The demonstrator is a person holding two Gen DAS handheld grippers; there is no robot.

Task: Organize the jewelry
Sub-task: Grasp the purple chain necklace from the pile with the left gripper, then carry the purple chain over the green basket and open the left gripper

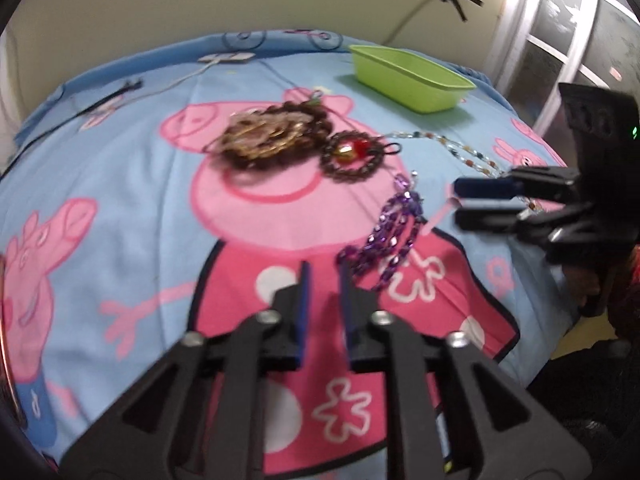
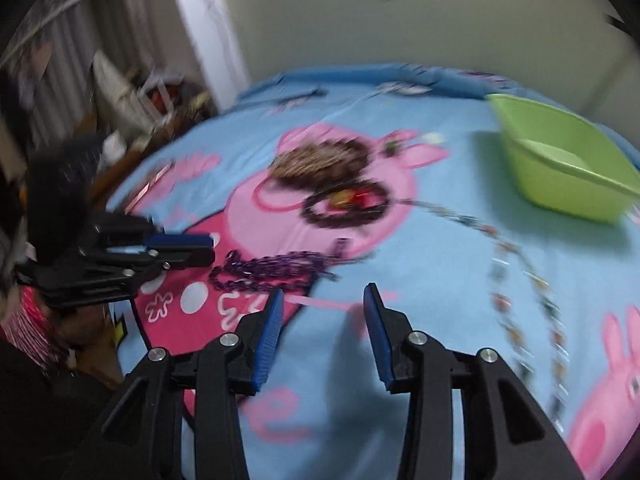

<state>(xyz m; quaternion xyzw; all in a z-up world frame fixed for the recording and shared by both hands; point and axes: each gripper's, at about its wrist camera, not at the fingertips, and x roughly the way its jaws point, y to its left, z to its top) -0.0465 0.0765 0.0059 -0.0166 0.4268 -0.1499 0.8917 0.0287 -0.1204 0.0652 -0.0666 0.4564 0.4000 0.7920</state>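
On the cartoon-print bedsheet [image 1: 120, 184], middle of the left wrist frame, we list: a heap of brown and gold beads [image 1: 268, 136]; touching it, a brown bead ring with red and gold charm [image 1: 352, 156]; a long multicoloured bead strand [image 1: 460, 152]; a purple chain [image 1: 388, 240], lower centre. Green tub [image 1: 408, 76], upper right, apart from the jewelry. Our left gripper [image 1: 323, 268]: jaws parted, nothing between. Our right gripper [image 2: 323, 300]: jaws released, holding nothing
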